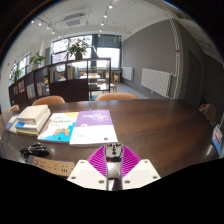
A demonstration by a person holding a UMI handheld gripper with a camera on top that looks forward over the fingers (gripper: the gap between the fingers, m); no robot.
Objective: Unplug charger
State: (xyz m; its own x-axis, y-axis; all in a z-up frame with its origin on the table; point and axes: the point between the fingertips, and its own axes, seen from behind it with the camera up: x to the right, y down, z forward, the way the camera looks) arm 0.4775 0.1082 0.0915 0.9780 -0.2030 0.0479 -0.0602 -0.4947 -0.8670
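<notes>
Two fingers [113, 165] nearly closed, holding nothing

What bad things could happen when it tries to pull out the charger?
The charger isn't clearly in view, so the tool might reach for the wrong thing. The books lie just ahead of its fingers on the table; a forward push could shove them. A small dark thing sits near the edge and might get knocked off.

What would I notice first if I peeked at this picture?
Probably the claw with its bright pink pads, nearly closed around a small dark thing. Beyond it, books and a stack of papers lie on the brown table. Farther back, green plants stand by the window.
</notes>
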